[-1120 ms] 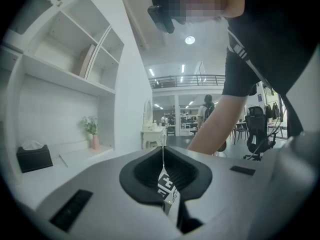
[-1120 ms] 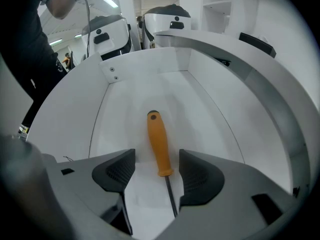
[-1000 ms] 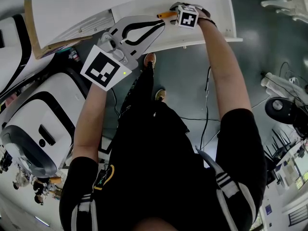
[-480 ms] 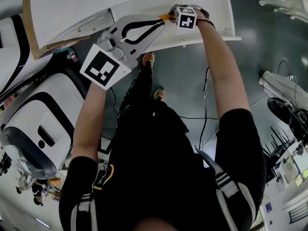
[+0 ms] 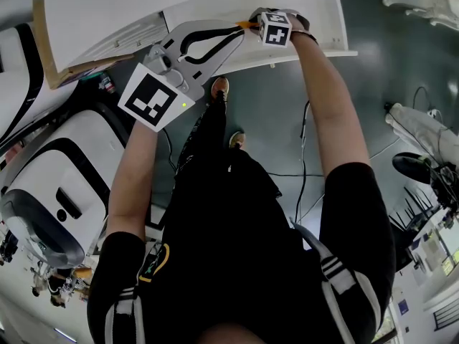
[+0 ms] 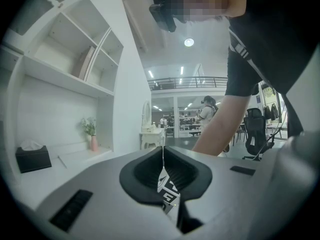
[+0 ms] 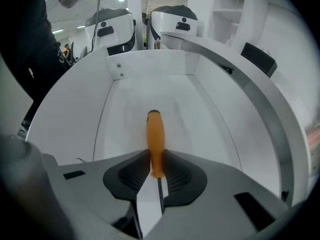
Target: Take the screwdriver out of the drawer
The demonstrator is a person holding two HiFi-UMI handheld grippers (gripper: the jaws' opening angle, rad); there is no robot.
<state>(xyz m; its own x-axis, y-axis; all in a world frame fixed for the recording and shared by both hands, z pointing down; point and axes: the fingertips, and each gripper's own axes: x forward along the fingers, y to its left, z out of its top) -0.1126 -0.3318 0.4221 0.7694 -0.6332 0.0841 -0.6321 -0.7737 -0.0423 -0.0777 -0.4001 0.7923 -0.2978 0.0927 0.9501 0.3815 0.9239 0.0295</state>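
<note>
An orange-handled screwdriver lies lengthwise in the open white drawer. My right gripper points steeply down into the drawer. Its jaws are closing, and the black pads press on the lower end of the handle from both sides, with the metal shaft running back between them. From the head view only an orange tip of the screwdriver shows beside the right gripper, over the drawer. My left gripper is held level beside it, shut and with nothing in it; in its own view the left gripper faces away into the room.
White rounded machines stand at the left, with a thin wooden board above them. Cables lie on the dark floor under the drawer. The left gripper view shows wall shelves with a black tissue box and a vase.
The right hand and its marker cube have shifted slightly up in the head view, and less of the orange handle shows beside the cube. The left gripper has stayed put.
</note>
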